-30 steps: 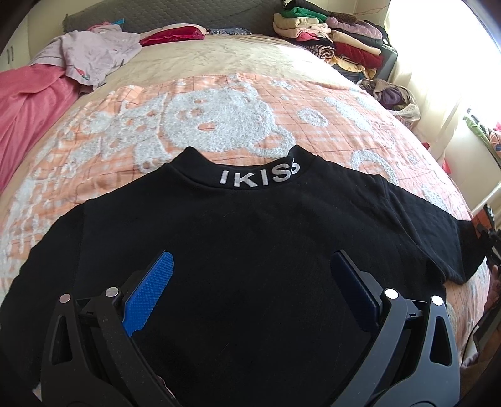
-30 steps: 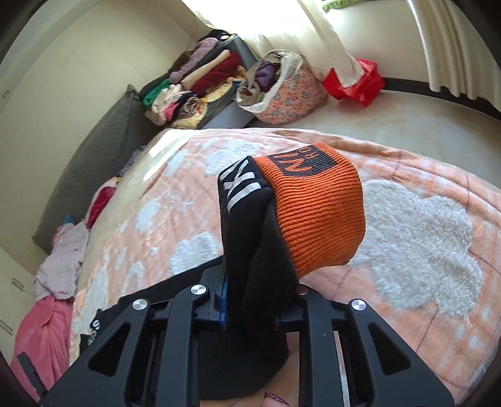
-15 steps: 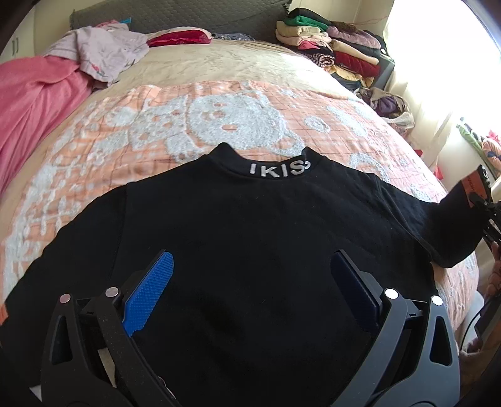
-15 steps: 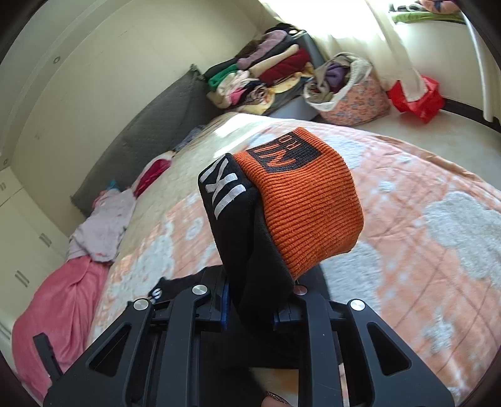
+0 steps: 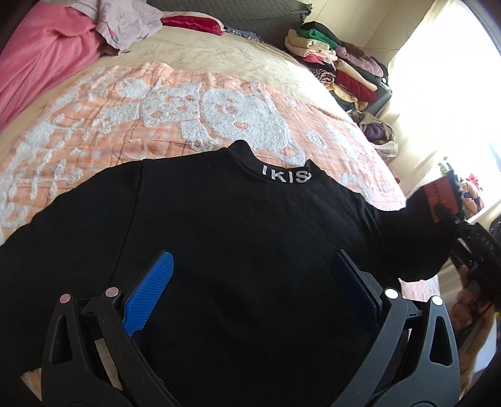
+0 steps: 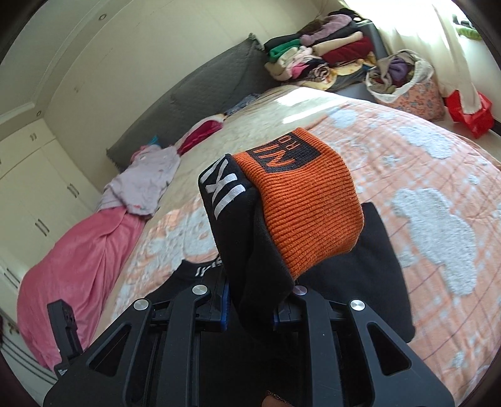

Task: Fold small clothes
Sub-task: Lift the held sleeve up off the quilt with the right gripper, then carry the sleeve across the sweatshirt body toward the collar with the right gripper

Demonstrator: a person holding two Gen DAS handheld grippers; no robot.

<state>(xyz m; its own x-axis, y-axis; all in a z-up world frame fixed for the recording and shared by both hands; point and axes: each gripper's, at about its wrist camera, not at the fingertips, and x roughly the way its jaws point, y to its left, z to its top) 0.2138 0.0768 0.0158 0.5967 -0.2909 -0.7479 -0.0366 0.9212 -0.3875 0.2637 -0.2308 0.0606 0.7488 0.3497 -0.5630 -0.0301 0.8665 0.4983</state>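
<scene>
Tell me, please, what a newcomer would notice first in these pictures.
First, the orange ribbed cuff of the black sweater, pinched in the right gripper and lifted above the bed. Next, the sweater body spread on the peach blanket, with the open left gripper over it.

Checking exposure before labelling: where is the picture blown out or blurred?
Left wrist view: window blown out; the sleeve cuff blurred. Right wrist view: curtain overexposed; orange cuff sharp in the right claw; strong fisheye bending.
</scene>
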